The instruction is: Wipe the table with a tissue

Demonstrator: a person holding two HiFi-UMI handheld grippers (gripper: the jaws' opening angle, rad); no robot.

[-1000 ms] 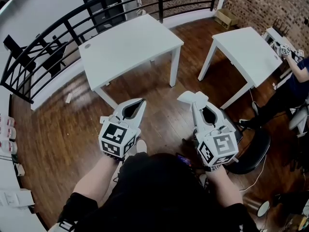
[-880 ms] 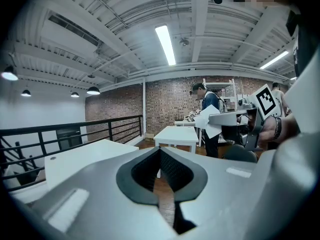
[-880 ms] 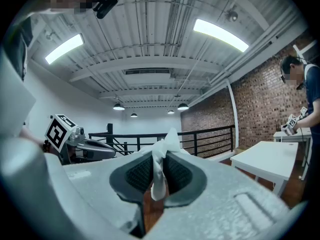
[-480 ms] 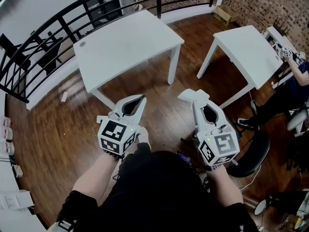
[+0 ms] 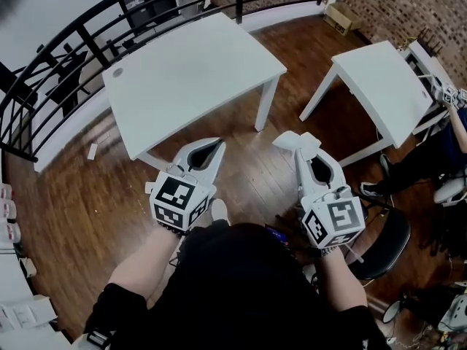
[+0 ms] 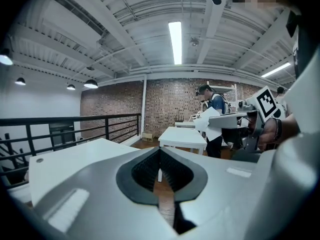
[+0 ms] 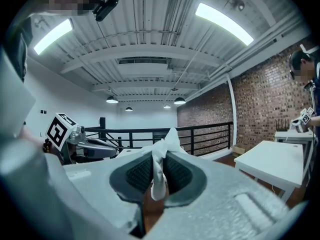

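Right tongs are clamped on a crumpled white paper tissue. It is pinched mid-sheet between the ribbed pads, with a wad poking out past the tips and a tail hanging behind them. My read: it's held that way so soft material leads, not plastic. Left tongs are pressed together on nothing; only dark wooden floor shows through the gap behind their tips. Likely just parked, since one tool is enough for wiping. Both sets are carried side by side, tips forward, over the floor rather than over any work surface. The large white rectangular desk lies ahead of both tips, somewhat more on the left tongs' side, and the tissue is well apart from it. Its top looks bare apart from a small round mark at the far left corner; can't tell what that is. A second white desk sits off beyond the right tongs. Judgement: approach phase, wiping not begun. Next step means closing in and lowering the wad onto the top. Risk: a thin pinch could let the tissue tear or slip out under drag.
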